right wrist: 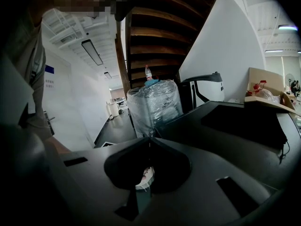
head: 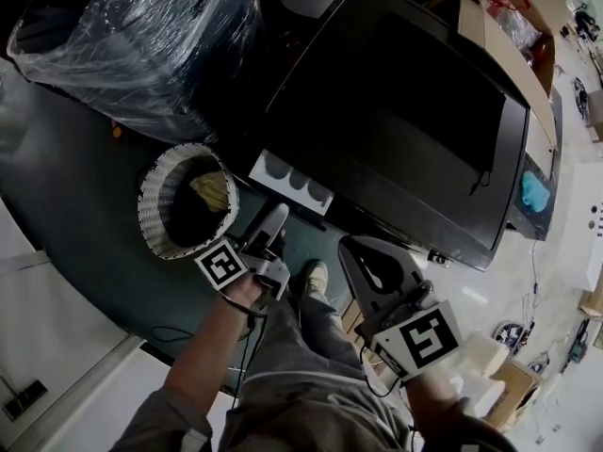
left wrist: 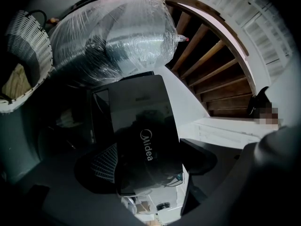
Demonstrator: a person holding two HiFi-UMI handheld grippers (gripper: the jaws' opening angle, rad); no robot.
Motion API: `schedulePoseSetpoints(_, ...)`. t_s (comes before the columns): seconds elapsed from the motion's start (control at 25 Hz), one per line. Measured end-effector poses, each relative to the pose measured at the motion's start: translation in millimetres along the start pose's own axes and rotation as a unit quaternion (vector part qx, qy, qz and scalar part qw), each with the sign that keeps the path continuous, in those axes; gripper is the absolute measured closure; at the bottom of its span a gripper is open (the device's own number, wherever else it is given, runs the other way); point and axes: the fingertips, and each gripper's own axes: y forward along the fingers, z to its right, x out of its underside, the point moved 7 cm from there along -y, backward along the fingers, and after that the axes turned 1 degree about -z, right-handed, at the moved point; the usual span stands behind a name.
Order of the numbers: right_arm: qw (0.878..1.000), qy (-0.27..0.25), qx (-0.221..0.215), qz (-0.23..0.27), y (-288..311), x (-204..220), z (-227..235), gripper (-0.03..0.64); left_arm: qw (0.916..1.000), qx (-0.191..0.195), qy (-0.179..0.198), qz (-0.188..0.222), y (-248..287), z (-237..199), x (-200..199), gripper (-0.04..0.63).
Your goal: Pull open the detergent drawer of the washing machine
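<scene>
The black washing machine (head: 405,121) fills the middle of the head view. Its detergent drawer (head: 292,182) stands pulled out at the machine's near corner, and its pale compartments show. My left gripper (head: 273,224) hovers just in front of the drawer, jaws open. In the left gripper view the glossy black front with the Midea logo (left wrist: 146,145) lies ahead between the spread fingers (left wrist: 101,171), and neither pad presses on it. My right gripper (head: 350,248) hangs lower right of the drawer, shut on nothing. Its tips (right wrist: 149,140) meet in the right gripper view.
A white woven laundry basket (head: 151,186) with cloth inside stands left of the drawer. A large plastic-wrapped black bundle (head: 151,36) sits behind it. Cardboard boxes (head: 509,45) stand beyond the machine. A wooden staircase (left wrist: 216,69) rises nearby. The person's shoe (head: 314,276) is below the drawer.
</scene>
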Motion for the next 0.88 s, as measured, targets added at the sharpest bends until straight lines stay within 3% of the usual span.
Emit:
schedulePoseSetpoints(0.48, 1.0, -0.016, 0.0, -0.024, -25.7, 14.7, -20.7, 0.586, 1.0, -0.007, -0.004, 0.001, -51.4, 0.8, 10.4, 0.16)
schedulePoseSetpoints(0.88, 1.0, -0.005, -0.004, -0.006, -27.1, 9.8, -36.3, 0.586, 0.9999, -0.014, -0.009, 0.003, -76.0, 2.5, 17.2, 0.161)
